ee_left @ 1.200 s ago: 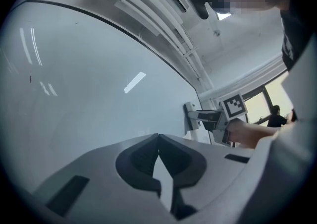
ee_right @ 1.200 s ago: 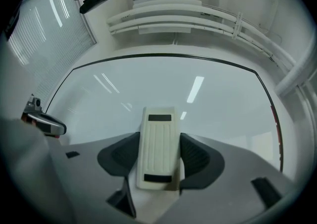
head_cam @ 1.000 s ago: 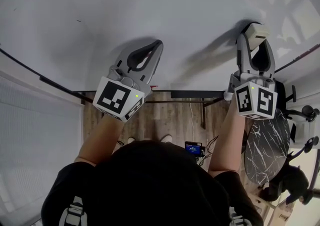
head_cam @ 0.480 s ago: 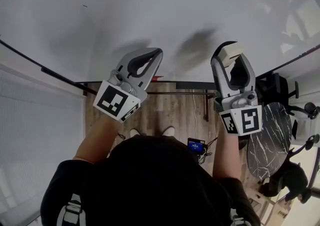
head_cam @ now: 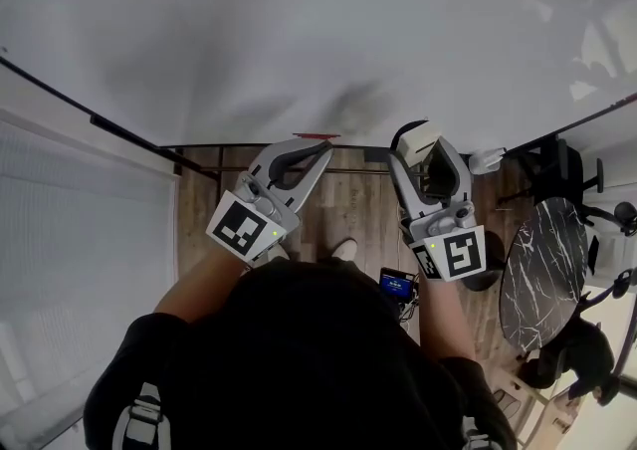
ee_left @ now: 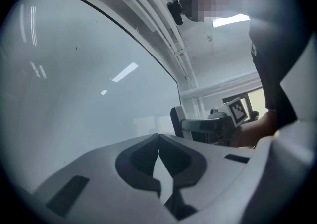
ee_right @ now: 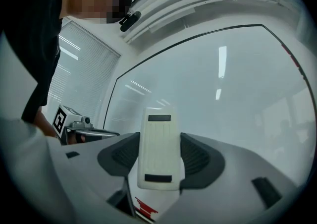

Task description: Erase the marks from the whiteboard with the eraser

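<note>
The whiteboard [head_cam: 318,30] fills the upper half of the head view and looks almost bare, with only tiny specks near its top left. My right gripper [head_cam: 418,139] is shut on a cream-white eraser [ee_right: 158,151], which stands upright between its jaws. That eraser [head_cam: 416,133] is off the board, below its lower edge. My left gripper [head_cam: 323,147] is shut and holds nothing; its tips meet in the left gripper view [ee_left: 158,141]. It hangs just below the board's bottom rail, left of the right gripper. The whiteboard [ee_right: 213,89] also fills the right gripper view.
A dark tray rail [head_cam: 299,149] runs along the board's bottom edge, with a red marker [head_cam: 315,135] lying on it. Window blinds [head_cam: 70,269] cover the wall at left. A round marble table [head_cam: 542,269] and office chairs stand at right over a wooden floor [head_cam: 348,209].
Both grippers have come down off the board towards the person. The right gripper with the eraser moved down and left, from the board's right side to below its lower edge.
</note>
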`<state>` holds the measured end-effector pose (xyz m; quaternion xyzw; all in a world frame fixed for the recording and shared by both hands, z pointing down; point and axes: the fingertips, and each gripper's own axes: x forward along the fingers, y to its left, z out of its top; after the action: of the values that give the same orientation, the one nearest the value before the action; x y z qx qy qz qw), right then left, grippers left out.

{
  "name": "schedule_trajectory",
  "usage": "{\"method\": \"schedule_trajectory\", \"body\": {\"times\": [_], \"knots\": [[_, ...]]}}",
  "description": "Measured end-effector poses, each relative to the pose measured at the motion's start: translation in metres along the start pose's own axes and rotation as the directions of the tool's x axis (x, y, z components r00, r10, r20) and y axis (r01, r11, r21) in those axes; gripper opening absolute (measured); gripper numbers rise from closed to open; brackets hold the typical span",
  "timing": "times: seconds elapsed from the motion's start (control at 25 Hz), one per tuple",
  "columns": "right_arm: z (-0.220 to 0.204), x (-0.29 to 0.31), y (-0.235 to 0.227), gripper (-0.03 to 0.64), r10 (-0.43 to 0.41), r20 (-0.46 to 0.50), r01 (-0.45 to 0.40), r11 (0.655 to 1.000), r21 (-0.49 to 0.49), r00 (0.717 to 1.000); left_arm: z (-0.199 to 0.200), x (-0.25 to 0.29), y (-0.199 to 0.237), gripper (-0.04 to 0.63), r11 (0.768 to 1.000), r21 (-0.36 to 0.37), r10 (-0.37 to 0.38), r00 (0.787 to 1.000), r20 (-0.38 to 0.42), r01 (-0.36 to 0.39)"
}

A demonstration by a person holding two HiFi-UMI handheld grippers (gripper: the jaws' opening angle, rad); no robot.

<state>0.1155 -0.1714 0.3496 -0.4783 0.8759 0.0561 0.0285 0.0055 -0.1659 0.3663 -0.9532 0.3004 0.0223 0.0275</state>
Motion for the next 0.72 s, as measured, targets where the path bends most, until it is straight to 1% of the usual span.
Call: {"method": "schedule_trajectory", "body": {"times": [0.2,0.36,0.72], "knots": [[-0.025,-0.009,0.023,0.252,0.035,-0.027,-0.034,0.999,0.039,0.999,-0.020,-0.017,-0.008,0.005,0.999,-0.026,-0.018,1.000,-0.018,0.018],[-0.042,-0.015,0.036,0.252,0.050,-0.052,-0.046,0.996,0.076,0.997,-0.034,-0.028,-0.012,0.005,0.999,-0.049,-0.010,0.999,-0.052,0.007],[-0.058,-0.020,0.056,0.252,0.079,-0.073,-0.072,0.993,0.096,0.994,-0.043,-0.038,-0.017,0.005,0.999,-0.031,-0.016,0.998,-0.062,0.014]]}}
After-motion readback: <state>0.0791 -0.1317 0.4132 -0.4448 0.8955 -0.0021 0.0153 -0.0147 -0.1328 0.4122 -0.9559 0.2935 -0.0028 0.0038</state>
